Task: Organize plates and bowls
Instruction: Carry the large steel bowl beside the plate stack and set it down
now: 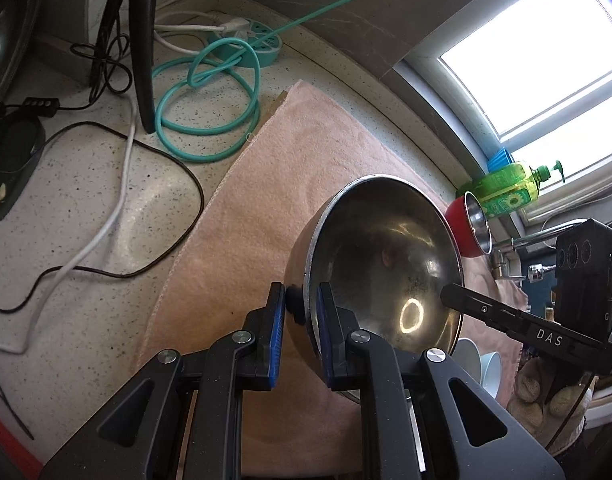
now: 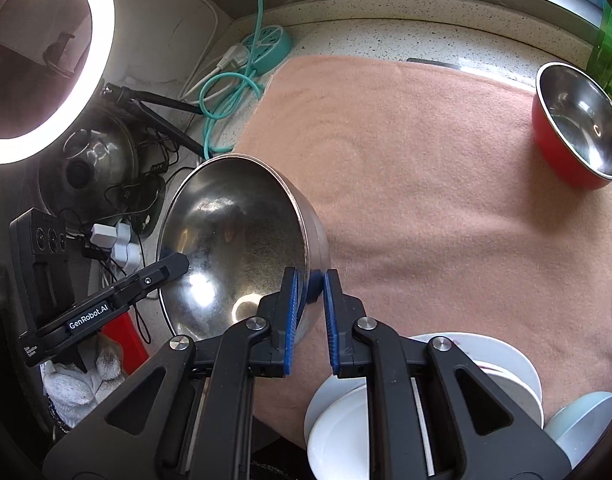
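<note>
A large steel bowl [image 1: 386, 256] [image 2: 233, 240] hangs tilted above the pink towel [image 1: 297, 160] [image 2: 426, 160], held at opposite sides of its rim. My left gripper [image 1: 301, 300] is shut on the rim, one blue pad inside and one outside. My right gripper [image 2: 310, 280] is shut on the opposite side of the rim in the same way. Each wrist view shows the other gripper's finger reaching into the bowl. A red bowl with a steel inside [image 1: 472, 224] [image 2: 578, 132] stands on the towel's far right. White plates [image 2: 506, 364] and a pale blue bowl [image 2: 586, 420] sit at the towel's near edge.
A teal power strip [image 2: 265, 46] and coiled teal cord [image 1: 209, 112] lie on the speckled counter [image 1: 85, 220] left of the towel, with cables and a black tripod leg [image 1: 141, 52]. A ring light [image 2: 49, 60], a pot lid [image 2: 93, 160] and a green detergent bottle [image 1: 510, 188] stand around.
</note>
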{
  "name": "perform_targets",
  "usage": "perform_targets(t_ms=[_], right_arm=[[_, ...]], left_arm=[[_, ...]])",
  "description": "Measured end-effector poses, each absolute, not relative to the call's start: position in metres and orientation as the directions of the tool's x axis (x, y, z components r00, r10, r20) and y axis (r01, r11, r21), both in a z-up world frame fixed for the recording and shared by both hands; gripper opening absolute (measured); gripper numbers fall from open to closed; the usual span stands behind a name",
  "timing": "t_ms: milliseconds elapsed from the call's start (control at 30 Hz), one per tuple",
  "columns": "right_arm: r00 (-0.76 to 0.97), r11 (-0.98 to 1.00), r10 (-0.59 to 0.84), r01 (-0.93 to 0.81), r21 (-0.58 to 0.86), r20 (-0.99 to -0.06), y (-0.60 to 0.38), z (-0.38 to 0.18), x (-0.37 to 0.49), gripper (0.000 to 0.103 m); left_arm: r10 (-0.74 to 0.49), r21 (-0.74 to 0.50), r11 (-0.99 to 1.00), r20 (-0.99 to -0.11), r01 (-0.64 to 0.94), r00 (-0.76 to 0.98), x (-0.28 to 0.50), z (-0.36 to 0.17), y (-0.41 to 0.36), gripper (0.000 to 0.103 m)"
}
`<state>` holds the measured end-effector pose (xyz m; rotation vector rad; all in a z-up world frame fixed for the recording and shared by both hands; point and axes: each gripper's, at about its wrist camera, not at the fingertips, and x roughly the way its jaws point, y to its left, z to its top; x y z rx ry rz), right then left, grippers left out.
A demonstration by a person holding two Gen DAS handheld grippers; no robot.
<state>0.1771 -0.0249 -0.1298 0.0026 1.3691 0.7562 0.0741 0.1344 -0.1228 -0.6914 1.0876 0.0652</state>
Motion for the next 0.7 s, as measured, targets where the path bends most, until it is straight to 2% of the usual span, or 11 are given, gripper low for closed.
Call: perform_targets(t_ms=[700], right_arm=[[-0.037,0.780,0.418,-0.498,0.379,-0.908,-0.033,-0.155,0.137,0.013]], left_arm=[[-0.283,-0.459,0.797,-0.858,-0.392,0.429,0.023,-0.138,0.111,0.015]])
